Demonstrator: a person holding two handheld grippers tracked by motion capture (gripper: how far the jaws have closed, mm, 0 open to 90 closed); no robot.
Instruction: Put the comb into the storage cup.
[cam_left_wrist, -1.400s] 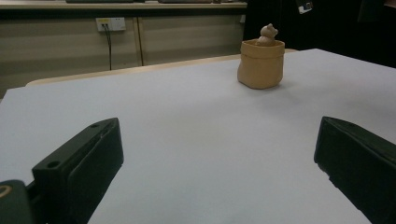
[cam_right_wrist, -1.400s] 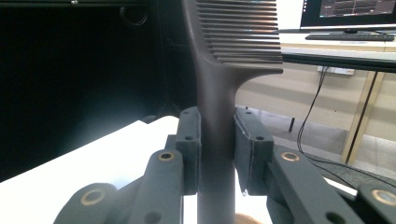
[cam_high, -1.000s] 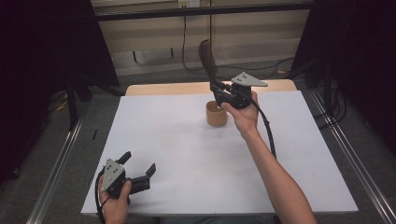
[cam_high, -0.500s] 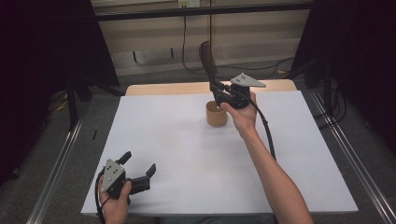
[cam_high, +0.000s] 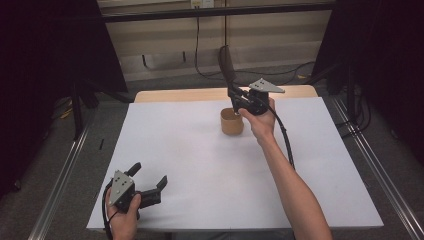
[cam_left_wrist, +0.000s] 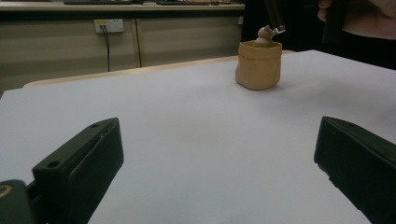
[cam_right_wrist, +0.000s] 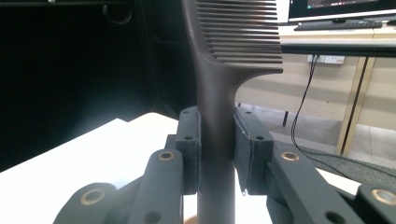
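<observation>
My right gripper (cam_high: 234, 93) is shut on the handle of a dark brown comb (cam_high: 226, 63), which stands upright with its teeth at the top. In the right gripper view both pads press the comb (cam_right_wrist: 218, 107) just below the teeth. A small tan pouch-like cup (cam_high: 232, 121) stands on the white table top directly below. In the left gripper view the comb's lower end (cam_left_wrist: 274, 16) hangs just over the cup (cam_left_wrist: 258, 64), where a brown lump peeks out. My left gripper (cam_high: 148, 175) rests at the near left corner, open with nothing between its fingers (cam_left_wrist: 88, 154).
A white sheet (cam_high: 200, 155) covers the table, with a wooden strip (cam_high: 175, 95) showing along the far edge. The right gripper's cable (cam_high: 285, 137) trails along the forearm. Metal rails (cam_high: 65, 165) run down both sides of the table, and dark curtains stand beyond.
The right gripper has sunk a little with the comb, toward the cup. The left gripper has stayed where it was.
</observation>
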